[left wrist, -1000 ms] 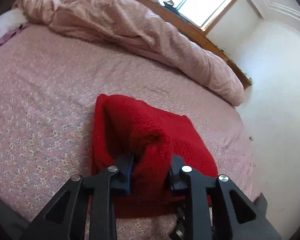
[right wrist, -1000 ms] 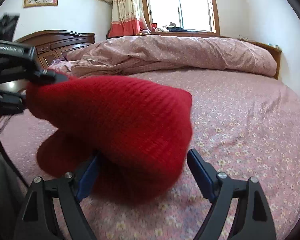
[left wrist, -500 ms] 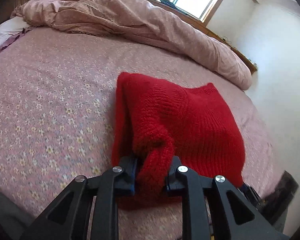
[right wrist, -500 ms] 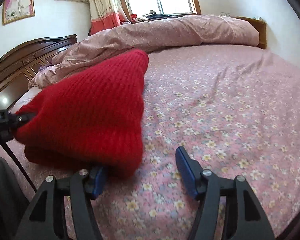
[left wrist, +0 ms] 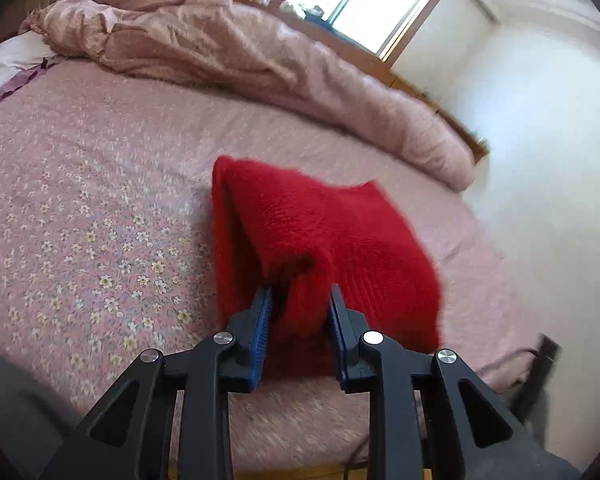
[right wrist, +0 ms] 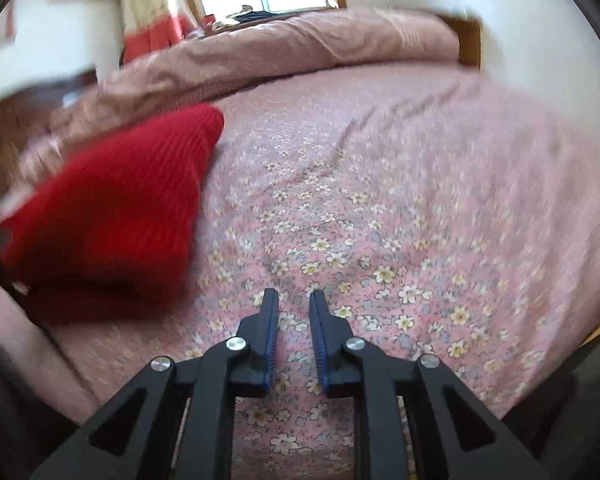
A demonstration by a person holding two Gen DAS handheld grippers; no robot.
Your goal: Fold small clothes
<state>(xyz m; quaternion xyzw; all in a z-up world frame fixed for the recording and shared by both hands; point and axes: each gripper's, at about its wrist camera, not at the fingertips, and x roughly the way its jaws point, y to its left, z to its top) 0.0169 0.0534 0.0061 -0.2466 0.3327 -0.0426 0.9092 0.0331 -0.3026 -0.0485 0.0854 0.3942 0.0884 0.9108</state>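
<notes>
Left gripper (left wrist: pixel 300 300): jaws pinched on a bunched fold at the near edge of the red knit garment (left wrist: pixel 324 240). The blue pads (left wrist: pixel 262 320) sit on either side of a thick wad of fabric, so the grip spans more than one layer (probably the doubled-over edge, which would explain why the near side stands up in a ridge rather than lying flat). From that pinch the garment fans outward and down onto the bed sheet (left wrist: pixel 92 220), its far corners resting on the floral cloth. Judgement: the fold is being laid down or adjusted by this one gripper, and the hold is kept low and close to the sheet so the layers do not slide apart.

Right gripper (right wrist: pixel 294 304): empty, jaws drawn nearly together with a narrow gap between them, nothing between the pads. It hangs over bare sheet, apart from the garment, which lies to its left in the right wrist view (that view is motion-blurred; fine detail unreliable). Judgement: it is clear of the fold so as not to drag the cloth.

Further out: rumpled duvet (left wrist: pixel 260 60) along the far side of the bed, window (left wrist: pixel 352 4) beyond.
</notes>
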